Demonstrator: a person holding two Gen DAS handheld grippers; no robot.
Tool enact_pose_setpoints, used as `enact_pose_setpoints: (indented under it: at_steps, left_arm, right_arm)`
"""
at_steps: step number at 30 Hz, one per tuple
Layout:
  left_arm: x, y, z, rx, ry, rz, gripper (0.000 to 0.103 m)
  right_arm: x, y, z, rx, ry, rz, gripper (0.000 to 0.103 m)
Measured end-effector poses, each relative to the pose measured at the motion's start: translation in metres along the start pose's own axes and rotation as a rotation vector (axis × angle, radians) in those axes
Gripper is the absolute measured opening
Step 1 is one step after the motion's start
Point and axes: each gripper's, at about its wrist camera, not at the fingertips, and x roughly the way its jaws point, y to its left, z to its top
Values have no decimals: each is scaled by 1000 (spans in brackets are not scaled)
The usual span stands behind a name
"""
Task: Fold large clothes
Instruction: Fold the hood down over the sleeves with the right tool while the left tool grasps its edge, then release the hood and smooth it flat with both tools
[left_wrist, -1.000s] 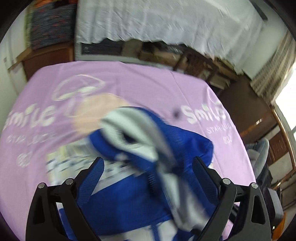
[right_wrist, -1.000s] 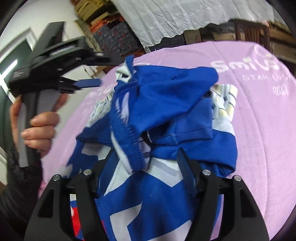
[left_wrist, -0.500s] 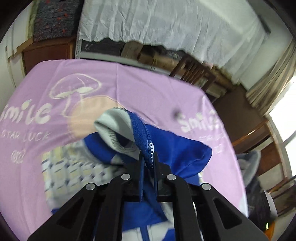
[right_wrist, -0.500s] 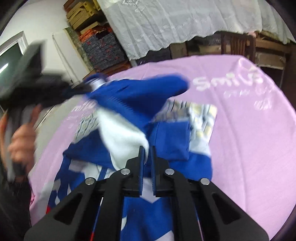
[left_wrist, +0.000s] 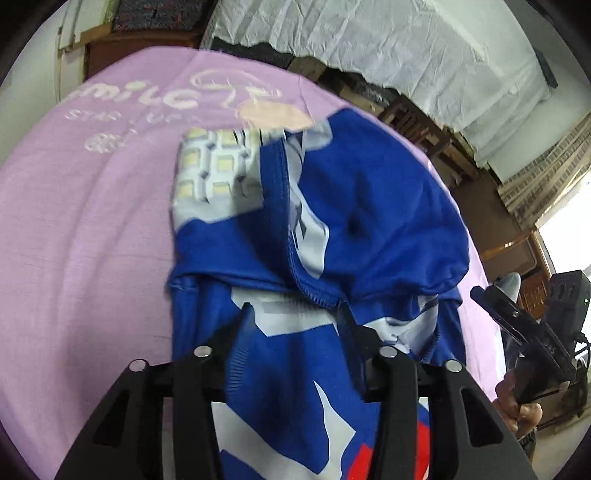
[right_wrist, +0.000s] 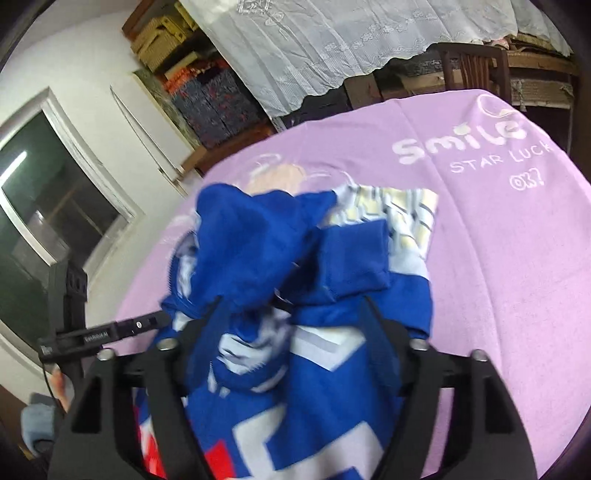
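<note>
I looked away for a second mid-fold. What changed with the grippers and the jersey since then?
Half a second ago both grippers were shut on the raised blue edge of the jersey. Now the left gripper and right gripper are open, and the released fold has dropped forward onto the rest of the garment. The purple cloth and the checkered part stayed put.
</note>
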Motion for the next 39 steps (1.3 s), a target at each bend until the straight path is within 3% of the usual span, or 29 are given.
enact_pose_setpoints:
  at_steps: [3,4,6,9,11,13,16,20,23,24,26,29,32,35,39]
  left_arm:
    - [-4,-9,5,8,-15,-18,47]
    - [-3,-12,7,14,-15,-12,47]
    - [1,-20,13,35,-17,9,47]
    - [-1,-28,18,64,-51,82,46]
    - [-8,-29,23,63,-87,91,46]
    - [-13,-29,26,57,-107,77,47]
    - [0,-30,24,75,-77,118,48]
    - [35,-26,10,108,21,169,52]
    - [33,-34,6,158,10,206,54]
    - [30,-35,6,164,5,209,54]
    - [21,-36,8,161,-10,199,57]
    - [7,-45,21,165,-64,203,70]
    - [7,-63,41,196,-98,229,73]
    - [22,-71,58,190,-87,226,73]
    - [56,-63,69,153,-55,252,73]
  right_arm:
    - [25,4,17,48,23,-29,74]
    - [32,5,19,68,34,-24,56]
    - [43,11,28,95,74,51,8]
    - [34,31,35,77,23,166,8]
    - [26,33,36,85,4,216,8]
    - [26,22,31,112,15,187,8]
    - [45,-20,7,176,103,2,8]
    - [51,-55,-10,285,167,39,6]
    - [34,-48,-2,229,125,7,24]
    - [25,-45,2,219,91,-3,37]
    - [6,-30,16,161,5,-4,38]
    - [2,-3,36,89,-26,16,38]
    - [26,12,55,56,-14,29,38]
    - [60,18,64,25,1,-18,38]
    - [103,5,53,51,69,-44,37]
